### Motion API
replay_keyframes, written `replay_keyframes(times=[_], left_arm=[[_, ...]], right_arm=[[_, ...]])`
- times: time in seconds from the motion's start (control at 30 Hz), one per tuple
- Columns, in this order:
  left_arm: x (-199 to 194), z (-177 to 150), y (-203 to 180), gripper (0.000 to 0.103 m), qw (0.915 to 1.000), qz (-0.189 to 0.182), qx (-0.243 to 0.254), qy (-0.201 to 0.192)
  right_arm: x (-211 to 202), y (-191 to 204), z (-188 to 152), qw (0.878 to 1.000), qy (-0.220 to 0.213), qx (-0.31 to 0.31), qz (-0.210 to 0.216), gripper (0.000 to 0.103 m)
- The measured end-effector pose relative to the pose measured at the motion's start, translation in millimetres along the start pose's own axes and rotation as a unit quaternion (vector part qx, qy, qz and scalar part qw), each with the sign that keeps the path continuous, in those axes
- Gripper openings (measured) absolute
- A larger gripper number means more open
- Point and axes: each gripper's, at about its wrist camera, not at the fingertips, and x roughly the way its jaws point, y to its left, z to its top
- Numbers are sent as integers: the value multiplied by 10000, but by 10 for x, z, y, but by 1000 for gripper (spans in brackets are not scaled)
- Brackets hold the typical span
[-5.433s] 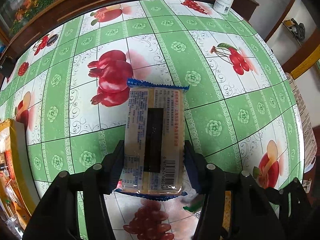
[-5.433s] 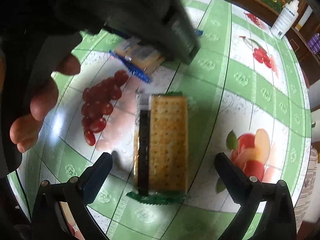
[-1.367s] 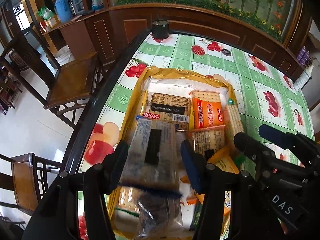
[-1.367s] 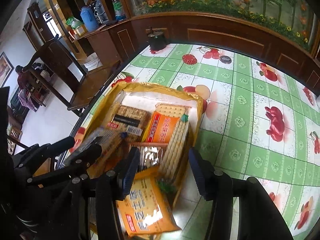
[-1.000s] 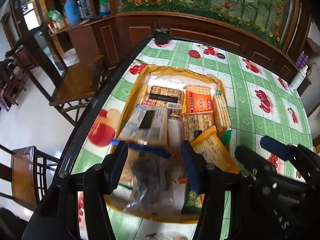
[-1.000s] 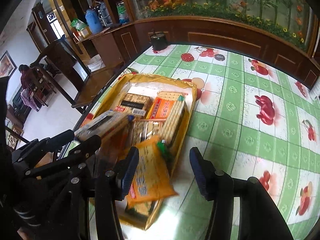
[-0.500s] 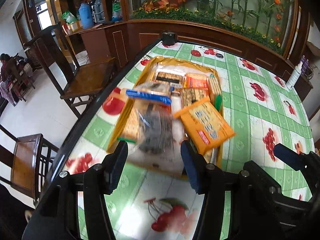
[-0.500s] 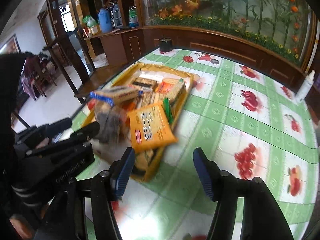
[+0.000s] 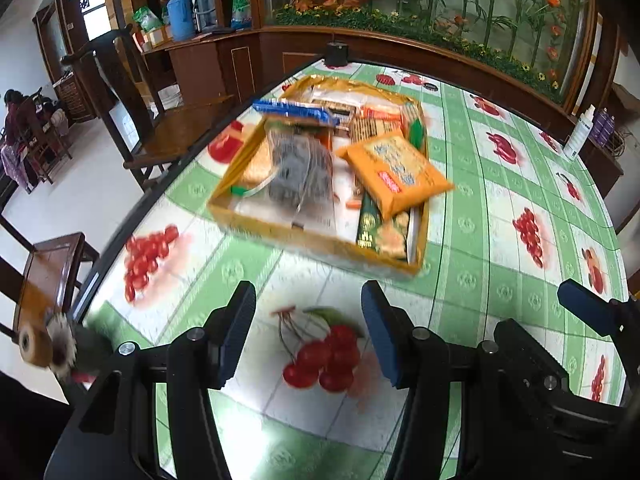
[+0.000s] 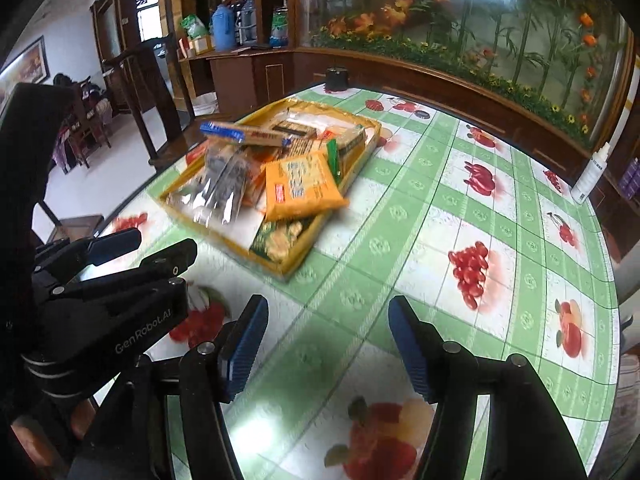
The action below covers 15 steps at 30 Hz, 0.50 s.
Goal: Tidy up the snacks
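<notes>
Motion blur smears the near wall of the yellow box (image 9: pixel 320 242); print on the orange packet (image 9: pixel 394 170) inside it is unreadable. The green packet (image 9: pixel 380 228) lies partly hidden beneath the orange packet. A blurred brown and green object (image 9: pixel 60 350), left of the box, cannot be identified.

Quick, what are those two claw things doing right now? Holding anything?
Left gripper: open, holding nothing.
Right gripper: open, holding nothing.
</notes>
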Motion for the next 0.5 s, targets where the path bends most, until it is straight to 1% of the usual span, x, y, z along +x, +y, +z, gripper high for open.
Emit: replay_keyframes(times=[0.1,0.17,0.27,0.4,0.5], left_arm=[[-17,-63,-25,54,10000,-32,-15,-4],[-42,-82,-67,54,10000,-15,46,-65],[-100,-97,-119,54,9996,28,166,-228],[-158,-97,-126,54,9991,59,169,-371],[-204,-89,-77,54,9988,115,94,-461]], right_arm=[[-31,-7,-123,10000,-3,-22,-21,67],[-57,-6,-186,10000,-5,-33,33,84],[-103,72,-265,9997,-109,-172,109,85],[-145,210,-267,9986,-219,-484,24,85],[-165,207,-249,9986,-272,-458,37,85]])
